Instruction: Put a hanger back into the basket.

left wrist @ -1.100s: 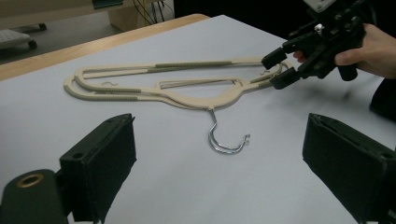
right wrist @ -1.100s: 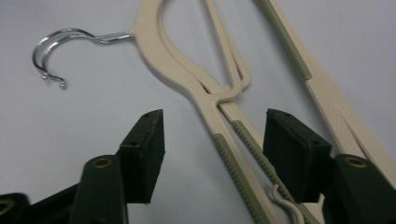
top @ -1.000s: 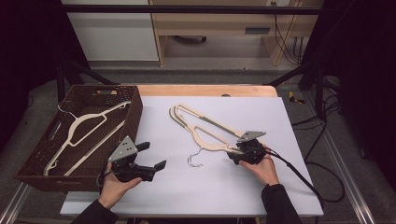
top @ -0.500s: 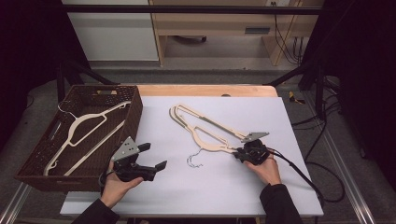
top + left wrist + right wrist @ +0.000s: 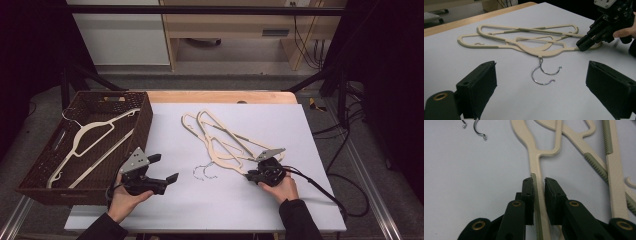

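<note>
Two cream plastic hangers [image 5: 222, 142] lie overlapped on the white table sheet, their metal hooks [image 5: 205, 171] pointing toward me. My right gripper [image 5: 251, 175] lies low on the sheet at the near right end of one hanger [image 5: 535, 157]. Its jaws have just been closing, and its pads now sit against both sides of that hanger's ribbed arm. The left gripper view shows the same grip at the hanger's end [image 5: 584, 45]. My left gripper [image 5: 166, 167] is held above the sheet left of the hooks, jaws wide apart [image 5: 541, 67] and empty.
A dark woven basket [image 5: 30, 185] stands at the table's left with another cream hanger [image 5: 90, 135] inside. The white sheet [image 5: 280, 120] covers a wooden tabletop. The right gripper's cable [image 5: 320, 187] trails off to the right.
The right gripper's jaws have narrowed around the hanger's end, and that hand has shifted slightly. The left hand and the hangers have stayed where they were.
</note>
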{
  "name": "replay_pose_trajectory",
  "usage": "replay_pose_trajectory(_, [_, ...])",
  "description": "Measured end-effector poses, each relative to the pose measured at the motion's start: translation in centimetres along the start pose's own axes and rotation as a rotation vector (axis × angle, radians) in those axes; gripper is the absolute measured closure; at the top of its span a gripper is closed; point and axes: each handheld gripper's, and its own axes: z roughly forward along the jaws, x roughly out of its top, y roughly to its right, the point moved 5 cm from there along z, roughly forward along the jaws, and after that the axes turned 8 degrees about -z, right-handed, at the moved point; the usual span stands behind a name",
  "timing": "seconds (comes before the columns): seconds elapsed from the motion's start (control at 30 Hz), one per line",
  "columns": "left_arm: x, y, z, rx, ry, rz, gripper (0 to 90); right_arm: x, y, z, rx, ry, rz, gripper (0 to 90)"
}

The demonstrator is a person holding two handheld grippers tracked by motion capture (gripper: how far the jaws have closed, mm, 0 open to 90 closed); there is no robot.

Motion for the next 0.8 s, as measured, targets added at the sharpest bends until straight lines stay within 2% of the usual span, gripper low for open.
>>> replay_pose_trajectory(0.03, [0.0, 0.0, 0.0, -0.001, -0.002, 0.001, 9.4, 0.0, -0.2, 0.0, 0.003, 0.005, 0.012, 72.9])
replay_pose_trajectory(0.13, [-0.1, 0.0, 0.1, -0.001, -0.005, 0.002, 9.4, 0.1, -0.4, 0.1, 0.008, 0.003, 0.011, 71.5])
replay_pose_trajectory(0.17, [-0.1, 0.0, 0.2, -0.001, -0.007, 0.002, 9.4, 0.1, -0.4, 0.1, -0.007, 0.000, -0.019, 72.3])
replay_pose_trajectory(0.23, [-0.1, 0.0, 0.2, 0.001, -0.008, 0.002, 9.4, 0.1, -0.5, 0.2, -0.023, -0.003, -0.031, 73.3])
replay_pose_trajectory(0.27, [-0.2, 0.0, 0.3, 0.003, -0.012, 0.004, 9.4, 0.2, -0.9, 0.3, -0.057, -0.020, -0.069, 74.6])
replay_pose_trajectory(0.37, [-0.2, 0.1, 0.4, 0.003, -0.016, 0.005, 9.5, 0.4, -1.3, 0.3, -0.074, -0.042, -0.086, 79.4])
replay_pose_trajectory(0.4, [-0.2, 0.1, 0.5, 0.003, -0.017, 0.006, 9.6, 0.4, -1.2, 0.3, -0.071, -0.033, -0.107, 79.5])
replay_pose_trajectory(0.43, [-0.2, 0.1, 0.5, 0.002, -0.019, 0.008, 9.7, 0.4, -1.3, 0.3, -0.073, -0.035, -0.092, 79.6])
replay_pose_trajectory(0.47, [-0.2, 0.2, 0.6, 0.002, -0.022, 0.009, 9.9, 0.4, -1.2, 0.3, -0.065, -0.039, -0.104, 79.7])
replay_pose_trajectory(0.5, [-0.2, 0.2, 0.7, 0.000, -0.024, 0.011, 10.1, 0.4, -1.3, 0.3, -0.061, -0.036, -0.091, 79.7])
replay_pose_trajectory(0.6, [-0.2, 0.3, 1.2, -0.002, -0.037, 0.019, 10.9, 0.4, -1.2, 0.2, -0.056, -0.035, -0.098, 79.8])
replay_pose_trajectory(0.67, [-0.1, 0.4, 1.6, 0.003, -0.047, 0.025, 11.3, 0.6, -1.3, 0.2, -0.036, -0.025, -0.080, 79.9])
replay_pose_trajectory(0.8, [0.3, 0.6, 2.6, 0.004, -0.064, 0.033, 12.1, 0.9, -1.4, -0.4, -0.015, -0.008, -0.082, 80.0])
